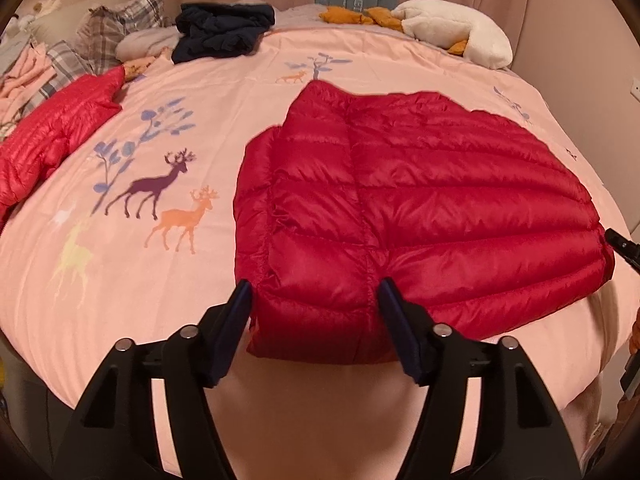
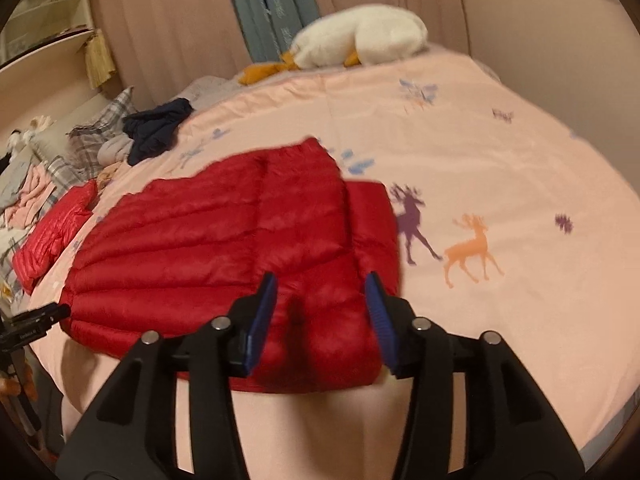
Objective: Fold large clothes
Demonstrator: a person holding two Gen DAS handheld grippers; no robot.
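Risk of slippage first: glossy red quilted down jacket (image 1: 420, 208), partly folded, lying near the front edge of the bed on a pink cotton duvet cover printed with deer (image 1: 168, 128), hem just at that edge. Puffy, slick nylon, stitched in horizontal channels; likely to spring back open and slide off toward the front edge if pulled carelessly. Left gripper (image 1: 316, 312) spread wide, blue pads straddling the near left corner of the hem, not visibly pressing. Right gripper (image 2: 322, 304) likewise parted, straddling the hem at the opposite end, cloth between the pads but seemingly loose; blurred, so contact uncertain. Uneven grabs would skew the fold; shallow bites would catch only the top layer.

Elsewhere: second red puffer garment (image 1: 52, 144) crumpled at the left edge, dark navy bundle (image 1: 224, 28) and white plush goose (image 1: 452, 28) toward the far edge.
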